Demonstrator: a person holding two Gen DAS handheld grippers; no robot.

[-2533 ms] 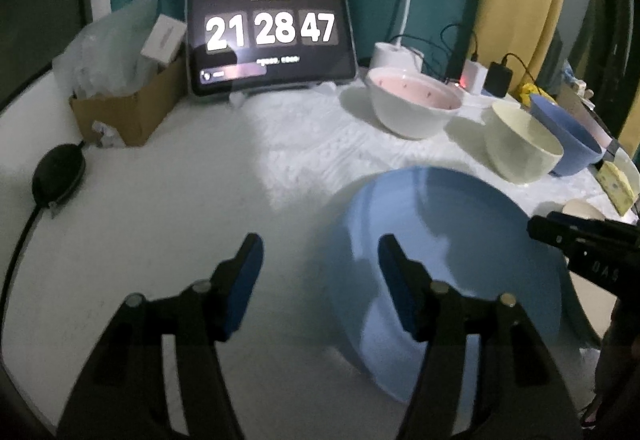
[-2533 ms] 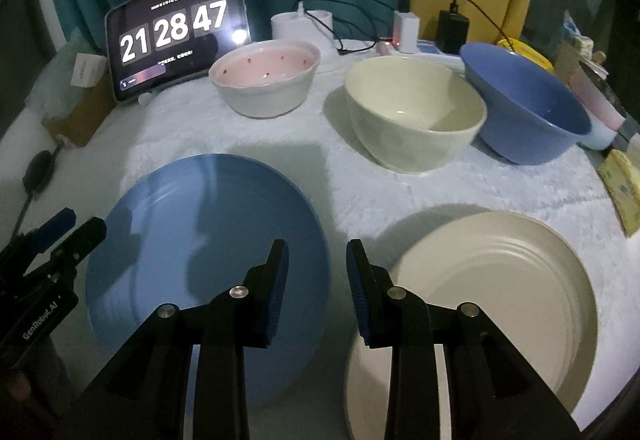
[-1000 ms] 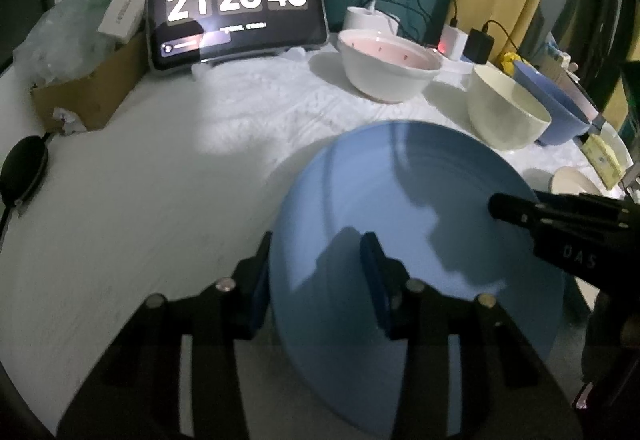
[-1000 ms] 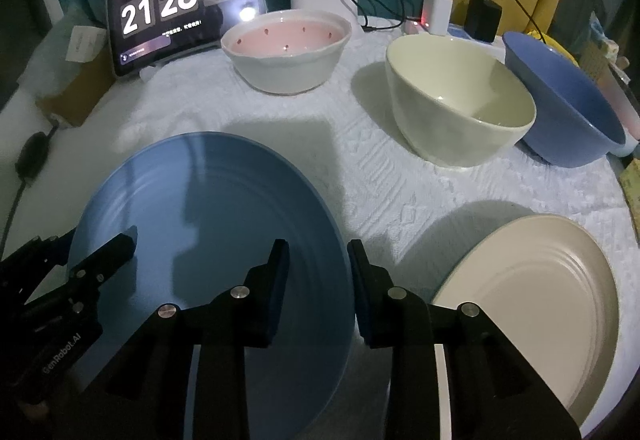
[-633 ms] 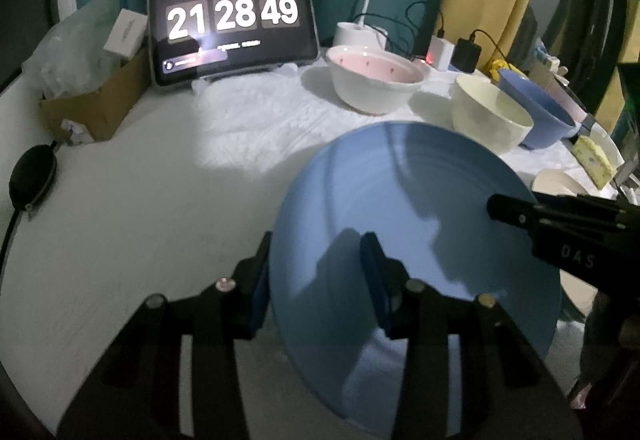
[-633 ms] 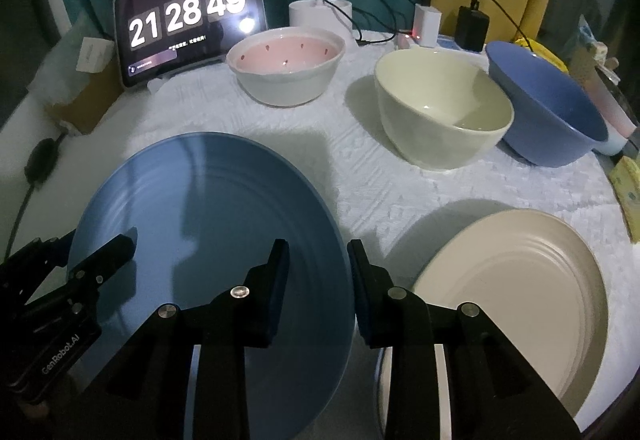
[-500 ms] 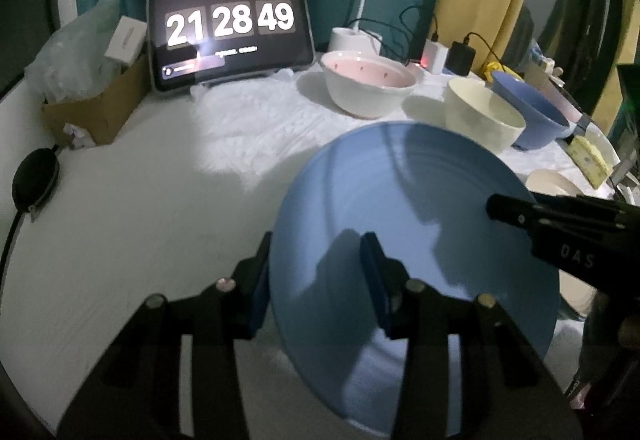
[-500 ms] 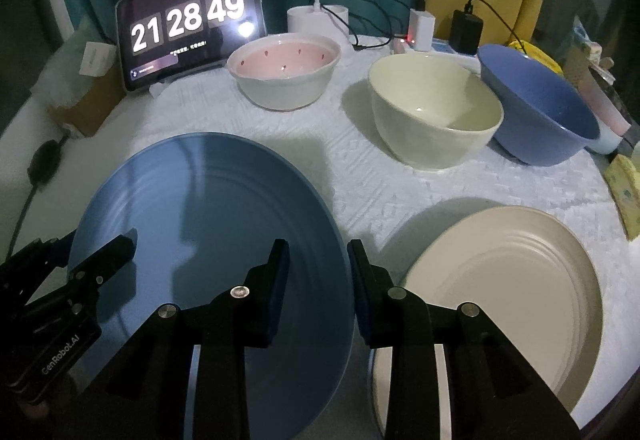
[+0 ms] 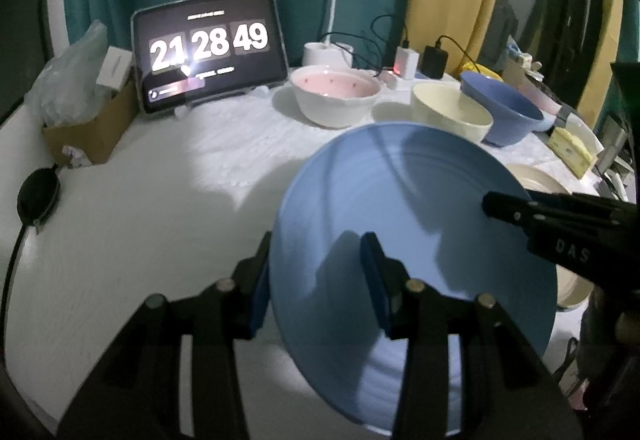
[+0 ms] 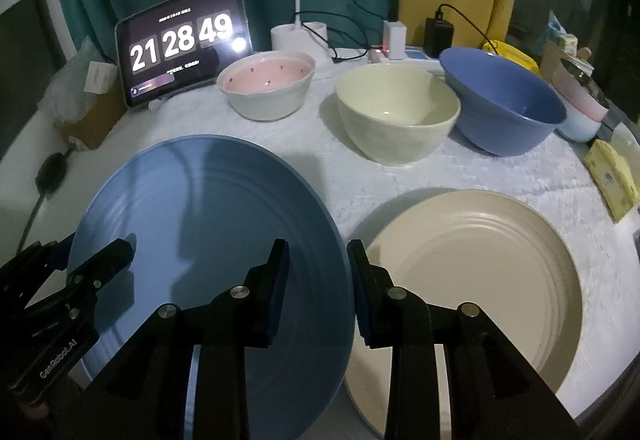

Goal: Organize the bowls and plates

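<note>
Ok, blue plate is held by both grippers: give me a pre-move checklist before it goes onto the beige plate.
1. Left gripper clamped on round blue ridged plate rim: ok.
2. Right gripper clamped on the opposite rim: ok.
3. Blue plate clear of the white textured cloth: ok.
4. Round beige ridged plate bare, nothing on it: ok.
5. Cream bowl and blue bowl stand behind the beige plate, out of the path: ok.
6. Blue plate level: cannot tell.

Left hand-held gripper point(image 9: 316, 276) and right hand-held gripper point(image 10: 318, 290) angled downward, jaws clamped, side by side
</note>
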